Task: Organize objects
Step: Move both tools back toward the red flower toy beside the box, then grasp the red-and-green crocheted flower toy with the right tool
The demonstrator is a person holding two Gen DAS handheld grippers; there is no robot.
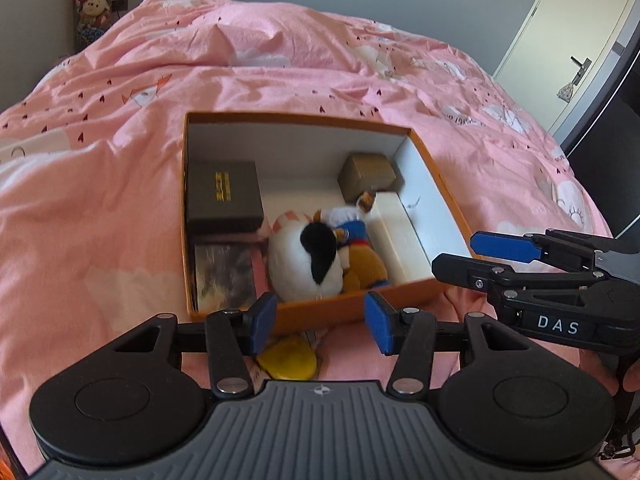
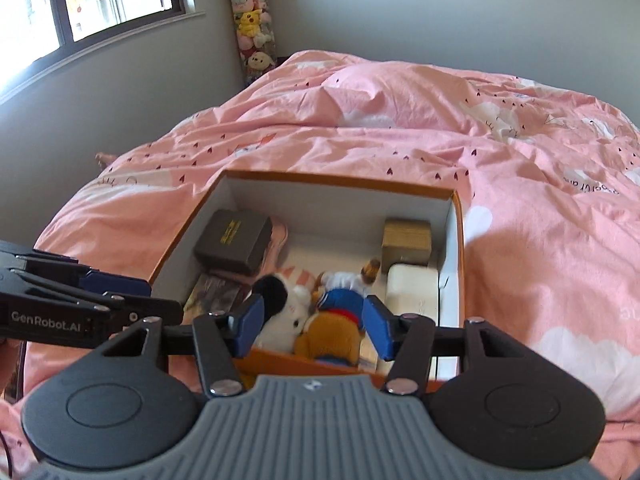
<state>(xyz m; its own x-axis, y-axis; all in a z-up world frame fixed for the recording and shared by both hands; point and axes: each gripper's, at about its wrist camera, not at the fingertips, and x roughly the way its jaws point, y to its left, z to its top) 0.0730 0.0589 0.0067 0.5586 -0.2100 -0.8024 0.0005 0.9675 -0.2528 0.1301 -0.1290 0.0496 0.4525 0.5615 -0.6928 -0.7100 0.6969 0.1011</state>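
While both grippers hang over the pink bed (image 1: pixel 120 184), the orange box (image 1: pixel 340 312) lies open on it, holding a dark case (image 1: pixel 224 196), a tan box (image 1: pixel 368 176), a white box (image 2: pixel 412 288), a black-and-white plush (image 1: pixel 308 260) and a blue-clad doll (image 2: pixel 340 312). Left gripper (image 1: pixel 320 322) and right gripper (image 2: pixel 310 326) fingers stand apart, gripping nothing. A yellow object (image 1: pixel 288 360) lies just outside the box.

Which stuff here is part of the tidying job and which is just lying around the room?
Job: orange cardboard box, dark grey box, brown box, two plush toys, yellow round object.
Lying about: pink quilt, hanging plush stack.
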